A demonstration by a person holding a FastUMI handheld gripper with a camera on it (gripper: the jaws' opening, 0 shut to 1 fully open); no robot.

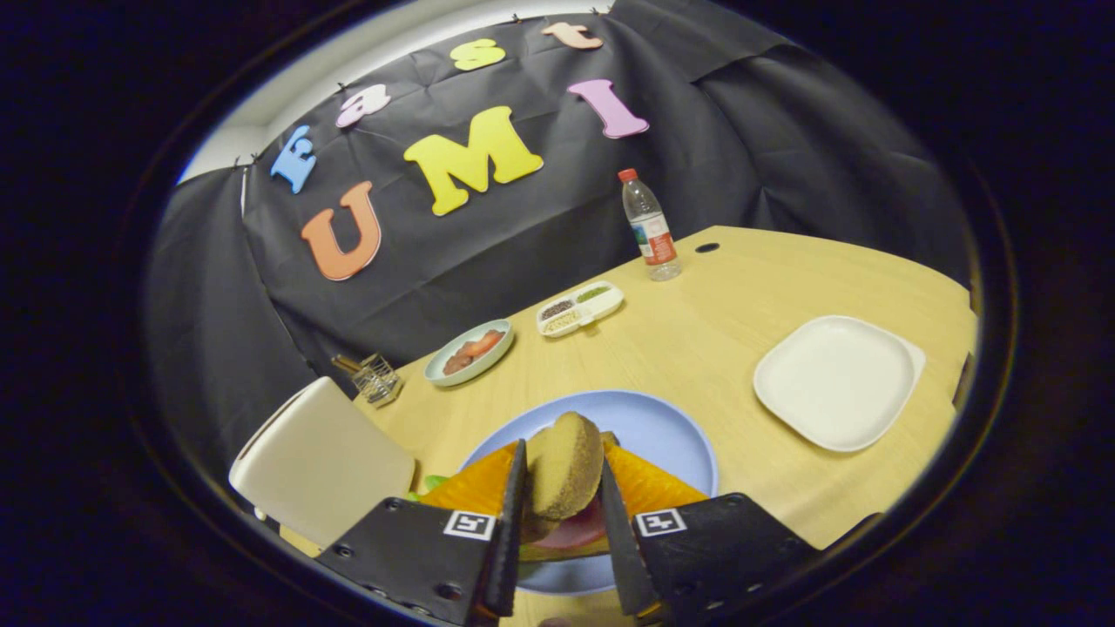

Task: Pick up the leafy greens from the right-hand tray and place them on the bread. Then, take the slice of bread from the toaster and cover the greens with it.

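My gripper point(562, 457) is shut on a brown slice of bread point(564, 477), which stands on edge between both fingers. Right under it is a blue plate point(653, 425) with a stacked sandwich: an orange layer point(649, 489) on top and a pink slice point(579, 531) showing between the fingers. A bit of leafy green point(433, 482) pokes out from under the orange layer beside the left finger. The white toaster point(322, 461) stands just left of the plate. The white square tray point(836, 381) to the right holds nothing.
Beyond the plate are a pale green dish with reddish slices point(470, 350), a divided white tray of seasonings point(581, 307) and a water bottle point(650, 226). A small glass holder point(375, 379) stands behind the toaster. The table edge runs close behind the white tray.
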